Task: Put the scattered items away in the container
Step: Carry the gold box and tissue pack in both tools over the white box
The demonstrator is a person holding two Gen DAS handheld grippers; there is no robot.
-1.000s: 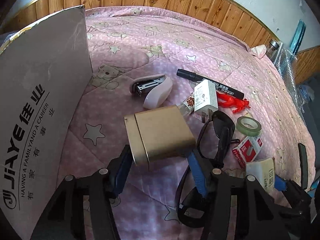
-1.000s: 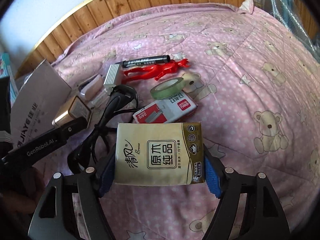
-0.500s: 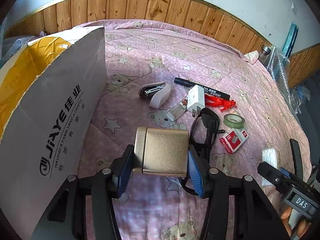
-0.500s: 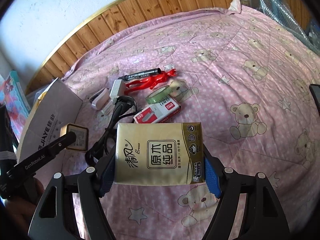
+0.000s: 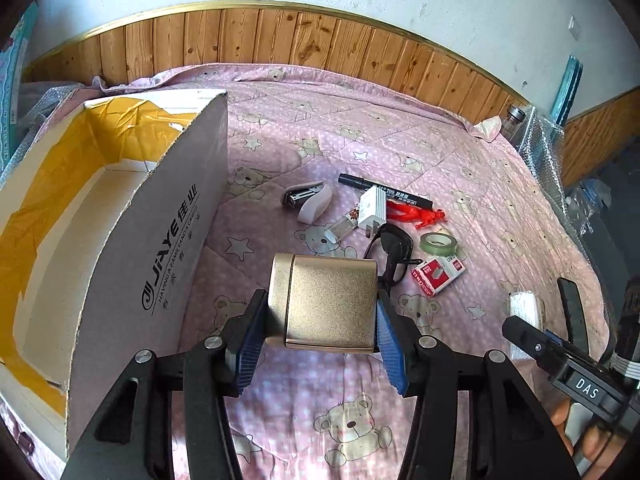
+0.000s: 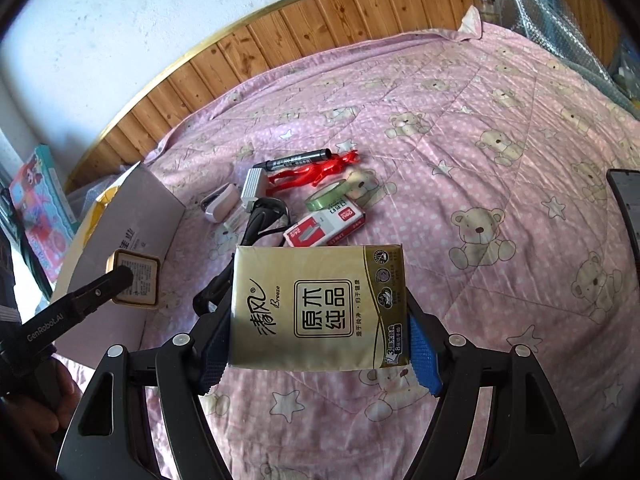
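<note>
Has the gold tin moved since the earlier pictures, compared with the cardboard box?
Yes. The gold tin, clamped in the left gripper, has risen off the quilt, up beside the cardboard box wall.

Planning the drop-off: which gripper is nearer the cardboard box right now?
Left. The left gripper, holding the gold tin, is right beside the cardboard box wall. The right gripper, holding the tissue pack, is farther out over the bedspread.

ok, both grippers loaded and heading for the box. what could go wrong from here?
The cardboard box has a tall near wall; the gold tin in the left gripper could clip it. The tissue pack in the right gripper is soft and may slip. Both arms could crowd the opening.
</note>
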